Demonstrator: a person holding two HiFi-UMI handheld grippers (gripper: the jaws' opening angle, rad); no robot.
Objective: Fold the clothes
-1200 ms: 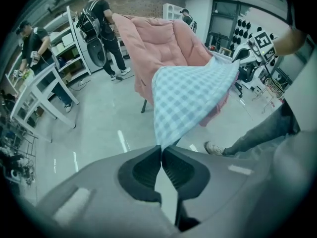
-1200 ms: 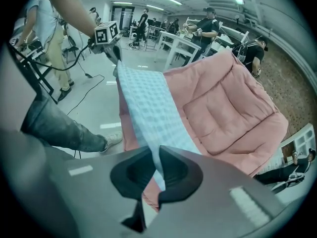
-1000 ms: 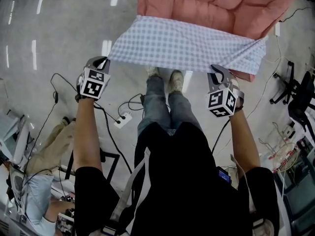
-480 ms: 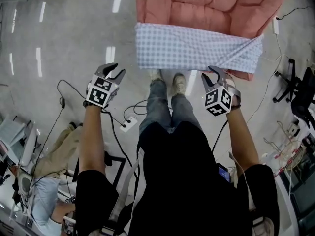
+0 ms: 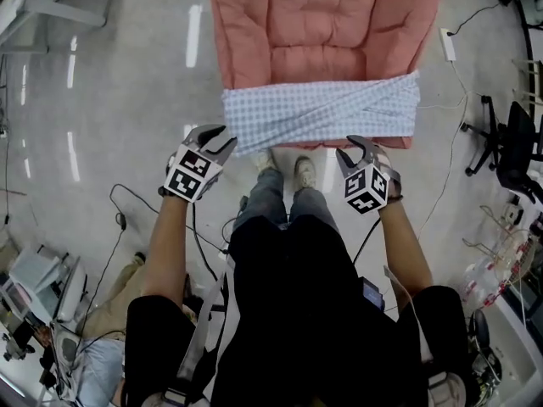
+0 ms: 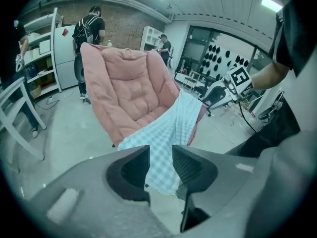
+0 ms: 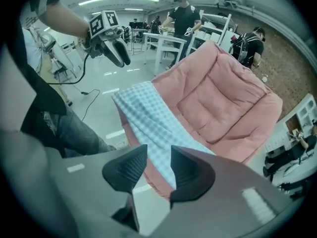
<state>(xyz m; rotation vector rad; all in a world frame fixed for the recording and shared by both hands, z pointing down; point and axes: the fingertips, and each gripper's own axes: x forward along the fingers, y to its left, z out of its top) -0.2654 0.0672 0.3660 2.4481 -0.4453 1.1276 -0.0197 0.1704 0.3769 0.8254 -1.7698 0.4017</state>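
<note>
Dropped: cloth (image 5: 322, 113) onto chair (image 5: 322, 24) | left gripper (image 5: 219, 136), right gripper (image 5: 361, 147) just opened, empty | cloth ahead

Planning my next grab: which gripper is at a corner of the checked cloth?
The left gripper, by the checked cloth's near left corner; the right gripper sits well inside the right end. Both have just opened, empty.

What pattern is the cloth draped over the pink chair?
The cloth is a fine light-blue and white check, clearest in the head view.
</note>
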